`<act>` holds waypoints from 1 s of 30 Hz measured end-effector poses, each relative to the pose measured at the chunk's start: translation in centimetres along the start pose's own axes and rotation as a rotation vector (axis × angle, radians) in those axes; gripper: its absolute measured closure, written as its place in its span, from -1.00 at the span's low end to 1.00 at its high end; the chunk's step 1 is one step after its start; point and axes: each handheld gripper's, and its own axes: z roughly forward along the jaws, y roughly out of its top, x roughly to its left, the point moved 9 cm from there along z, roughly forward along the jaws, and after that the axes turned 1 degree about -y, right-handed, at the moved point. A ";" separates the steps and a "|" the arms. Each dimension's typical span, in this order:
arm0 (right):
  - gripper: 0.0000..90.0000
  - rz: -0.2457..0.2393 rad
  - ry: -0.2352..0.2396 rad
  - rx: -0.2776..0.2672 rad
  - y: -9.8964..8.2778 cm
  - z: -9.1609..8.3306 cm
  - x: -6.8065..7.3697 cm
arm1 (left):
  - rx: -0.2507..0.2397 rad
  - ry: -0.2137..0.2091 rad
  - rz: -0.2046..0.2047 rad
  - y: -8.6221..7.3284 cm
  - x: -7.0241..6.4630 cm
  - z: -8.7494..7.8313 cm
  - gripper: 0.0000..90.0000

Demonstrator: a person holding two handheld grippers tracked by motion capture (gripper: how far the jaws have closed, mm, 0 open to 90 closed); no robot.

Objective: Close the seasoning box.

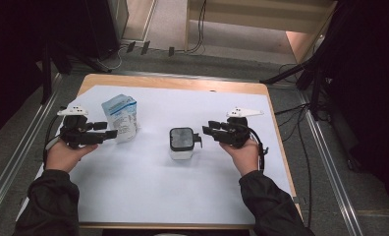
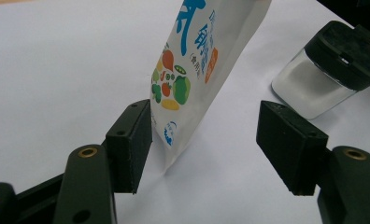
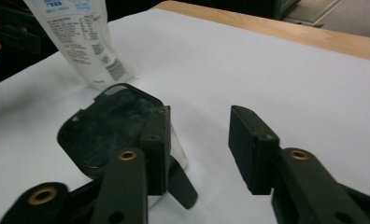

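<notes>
Standing upright at the middle left of the high view, the white pouch [image 1: 120,117] has its lower edge between the jaws of the left hand-held gripper [image 1: 110,132]. In the left gripper view one pad [image 2: 132,140] is just beside the pouch [image 2: 192,79], the other well apart, so this hand-held gripper is released. The right hand-held gripper [image 1: 206,130] is also released, holding nothing; its jaws stand apart just beside the small jar [image 1: 181,142] with the black lid [image 3: 109,126] at the centre of the desk [image 1: 182,206]. I judge the step is taking the pouch. Next, the left jaws should close gently on its lower edge, since the pouch looks thin and may tip.
</notes>
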 end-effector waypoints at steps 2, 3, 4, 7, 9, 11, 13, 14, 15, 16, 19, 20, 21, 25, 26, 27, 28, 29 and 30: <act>0.24 -0.012 -0.017 -0.008 -0.1 -0.3 -0.6 | 0.004 0.002 0.001 0.0 0.0 0.0 -0.18; 0.24 -0.010 -0.026 -0.011 -0.2 -0.5 -0.9 | 0.005 0.002 0.002 -0.1 0.0 0.0 -0.18; 0.24 -0.004 -0.033 -0.010 -0.2 -0.7 -1.2 | 0.005 0.005 0.002 -0.1 0.1 0.0 -0.18; 0.23 0.026 -0.051 -0.018 -0.5 -1.5 -2.1 | 0.006 0.008 0.005 -0.1 0.1 0.0 -0.19; 0.20 0.034 -0.071 -0.018 -0.8 -1.9 -2.7 | 0.010 0.008 0.006 -0.1 0.1 0.0 -0.20; 0.17 0.028 -0.082 -0.017 -1.0 -2.2 -3.2 | 0.012 0.008 0.006 -0.1 0.1 0.0 -0.20; 0.16 0.028 -0.098 -0.018 -1.2 -2.6 -3.7 | 0.012 0.009 0.009 -0.1 0.1 0.1 -0.20; 0.15 0.025 -0.101 -0.022 -1.3 -2.7 -3.9 | 0.015 0.008 0.011 -0.2 0.1 0.1 -0.20; 0.14 0.030 -0.107 -0.024 -1.4 -2.8 -4.1 | 0.011 0.008 0.009 -0.1 0.1 0.1 -0.20; 0.14 0.036 -0.113 -0.022 -1.6 -2.9 -4.3 | 0.011 0.007 0.010 -0.1 0.1 0.1 -0.20; 0.14 0.029 -0.129 -0.027 -1.8 -3.2 -4.9 | 0.012 0.006 0.011 -0.1 0.2 0.2 -0.20; 0.14 0.035 -0.135 -0.025 -2.0 -3.2 -5.1 | 0.011 0.007 0.011 -0.1 0.2 0.2 -0.20; 0.14 0.044 -0.138 -0.025 -2.1 -3.2 -5.3 | 0.011 0.006 0.011 -0.1 0.1 0.2 -0.20; 0.13 0.054 -0.152 -0.014 -2.6 -3.3 -5.8 | 0.016 0.002 0.006 -0.2 0.2 0.3 -0.20; 0.13 0.052 -0.158 -0.011 -2.7 -3.2 -5.9 | 0.016 0.003 0.007 -0.2 0.2 0.3 -0.20; 0.13 0.058 -0.160 -0.005 -2.8 -3.3 -6.0 | 0.018 0.004 0.009 -0.2 0.3 0.3 -0.20; 0.13 0.060 -0.162 -0.007 -2.9 -3.3 -6.1 | 0.016 0.003 0.008 -0.2 0.3 0.3 -0.20; 0.13 0.068 -0.163 -0.005 -2.9 -3.3 -6.1 | 0.018 0.003 0.007 -0.2 0.3 0.4 -0.20; 0.13 0.069 -0.163 -0.006 -2.9 -3.3 -6.2 | 0.022 0.002 0.010 -0.3 0.3 0.4 -0.20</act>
